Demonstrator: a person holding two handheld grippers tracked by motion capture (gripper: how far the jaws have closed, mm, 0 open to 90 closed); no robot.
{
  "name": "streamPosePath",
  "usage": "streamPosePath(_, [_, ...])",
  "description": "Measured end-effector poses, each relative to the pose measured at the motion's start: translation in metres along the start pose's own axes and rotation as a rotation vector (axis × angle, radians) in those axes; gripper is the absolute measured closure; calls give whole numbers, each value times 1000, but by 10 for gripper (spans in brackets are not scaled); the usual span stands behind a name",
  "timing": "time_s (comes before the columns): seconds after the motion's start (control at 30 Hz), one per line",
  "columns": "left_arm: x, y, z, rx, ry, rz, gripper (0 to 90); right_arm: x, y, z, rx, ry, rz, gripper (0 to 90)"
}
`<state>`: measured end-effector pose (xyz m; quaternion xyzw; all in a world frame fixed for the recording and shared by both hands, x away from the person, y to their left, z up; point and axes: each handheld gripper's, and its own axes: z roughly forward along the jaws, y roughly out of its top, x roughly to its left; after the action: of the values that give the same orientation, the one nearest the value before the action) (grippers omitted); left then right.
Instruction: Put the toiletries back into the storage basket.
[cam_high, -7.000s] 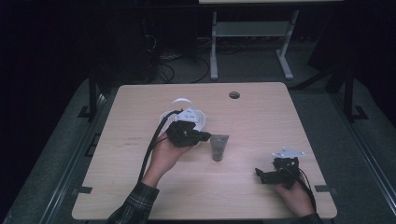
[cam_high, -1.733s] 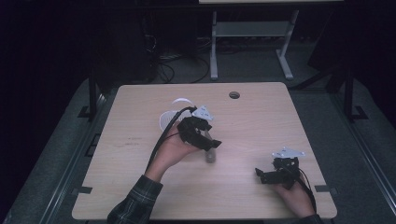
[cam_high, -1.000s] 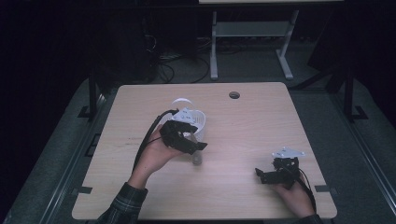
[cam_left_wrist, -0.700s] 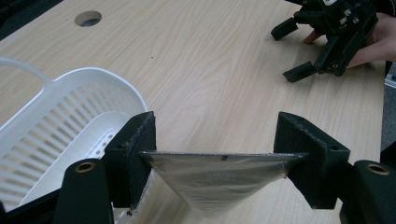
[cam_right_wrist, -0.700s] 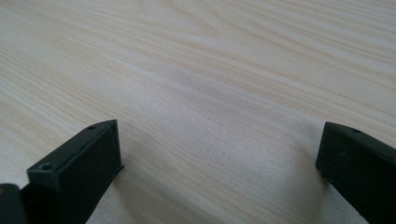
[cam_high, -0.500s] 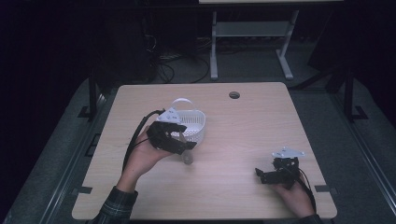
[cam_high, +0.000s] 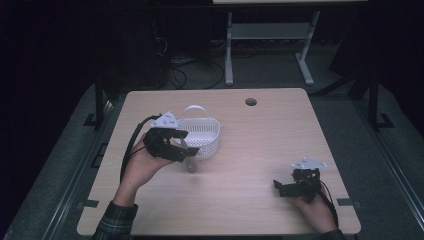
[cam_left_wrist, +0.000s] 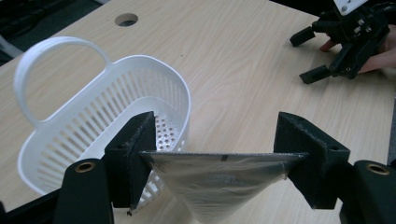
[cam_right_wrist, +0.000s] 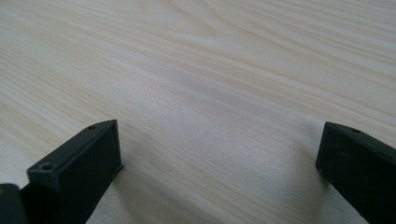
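1. Your left hand-held gripper (cam_left_wrist: 212, 154) is pinching a silvery pouch (cam_left_wrist: 217, 182) by its flat top edge, one pad on each end of that edge. In the high view the pouch (cam_high: 191, 162) hangs just left of the frame's centre, right beside the white basket (cam_high: 202, 136), not yet inside it.
2. Carry it up and over the basket's near rim (cam_left_wrist: 184, 100) before you let go; a low approach would probably catch the pouch's tip on the wall.
3. Keep the grip steady until the tip is inside the rim, then spread the jaws.
4. The pouch's long axis appears to run top edge to tip: the wide edge lies level between the jaws and the narrow end points down at the desk (cam_high: 260, 135).
5. Your right hand-held gripper (cam_high: 295, 187) rests spread on the desk at lower right, pinching nothing; leave it there.
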<state>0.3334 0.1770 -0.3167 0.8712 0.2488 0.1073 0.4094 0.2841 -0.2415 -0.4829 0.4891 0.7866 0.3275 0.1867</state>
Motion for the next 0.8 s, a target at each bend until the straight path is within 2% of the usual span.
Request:
streamPosePath(0.13, [4, 0, -5, -9, 6, -12, 294, 0, 0, 0, 0, 0, 1, 0])
streamPosePath(0.8, [16, 9, -27, -25, 52, -17, 294, 0, 0, 0, 0, -1, 0, 0])
